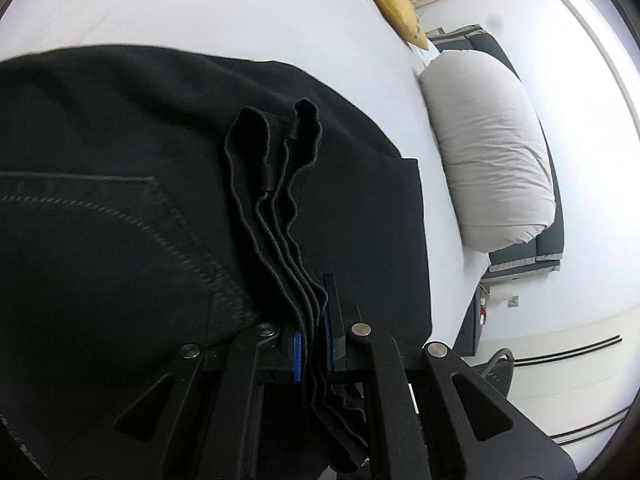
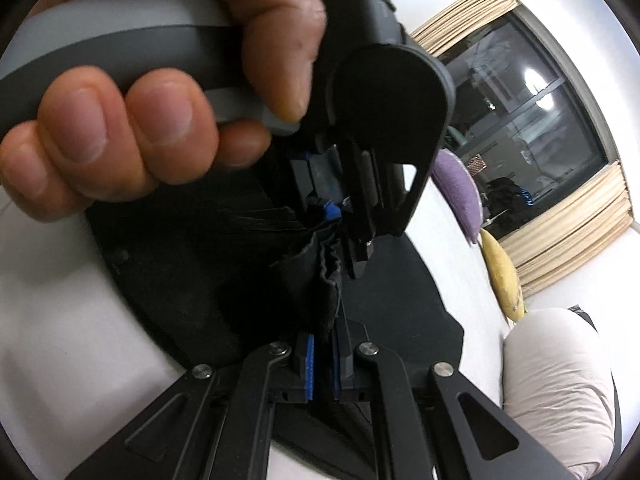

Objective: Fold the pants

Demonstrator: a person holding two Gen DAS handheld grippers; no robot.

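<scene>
Both tongs are clenched on the same black cotton pants (image 1: 120, 200), close together. The left gripper (image 1: 314, 336) pinches a stacked bundle of wavy hem or waistband edges (image 1: 276, 184) between its blue-padded fingers (image 1: 297, 354); the layers run straight ahead, away from the jaws, along the gripper's own line. The right gripper (image 2: 323, 364) bites a bunched edge of the same cloth, and the left gripper sits just ahead of it in the right wrist view, nearly touching, with the person's left hand (image 2: 132, 120) wrapped on its grey handle.

The rest of the pants lies spread on the white bed sheet (image 1: 180, 8), mostly to the left of the held edge; a stitched pocket seam (image 1: 132, 200) shows there. Long axis looks roughly crosswise to the held stack, though the fisheye makes this uncertain. Judgement: the fold is partway, edges gathered, and the next move likely carries them over the flat part. Neither arm is clearly nearer.

Room: a beige bolster pillow (image 1: 488, 152) at the bed's right edge, a yellow cushion (image 1: 394, 2), a purple cushion (image 2: 460, 188), a dark window with beige curtains (image 2: 524, 120).
</scene>
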